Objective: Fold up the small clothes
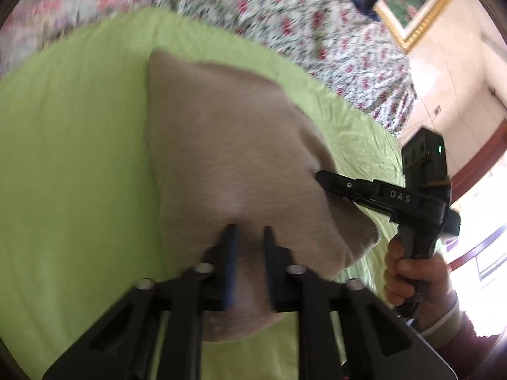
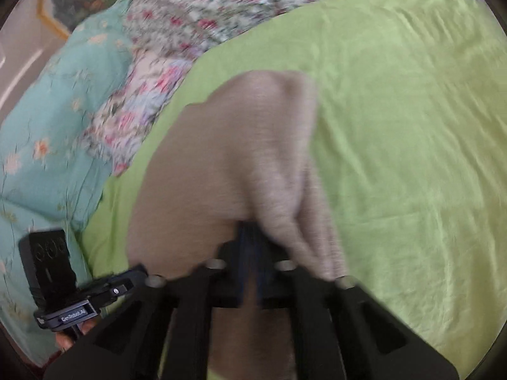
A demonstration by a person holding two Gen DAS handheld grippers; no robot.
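A beige knitted garment (image 1: 221, 133) lies rumpled on a lime-green sheet (image 1: 73, 126). In the left wrist view my left gripper (image 1: 250, 228) sits at the garment's near edge, its blue-padded fingers close together with beige cloth pinched between them. My right gripper (image 1: 321, 179) grips the garment's right edge, and a hand (image 1: 408, 275) holds its handle. In the right wrist view the right gripper (image 2: 250, 231) is shut on a raised fold of the garment (image 2: 221, 158), which drapes over its right finger. The left gripper (image 2: 139, 274) shows at the garment's lower left edge.
The green sheet (image 2: 412, 126) spreads wide to the right of the garment. A floral quilt (image 1: 285, 9) lies behind it, and a teal flowered cloth (image 2: 47, 126) borders the sheet's left side. A gold-framed picture (image 1: 418, 9) hangs on the far wall.
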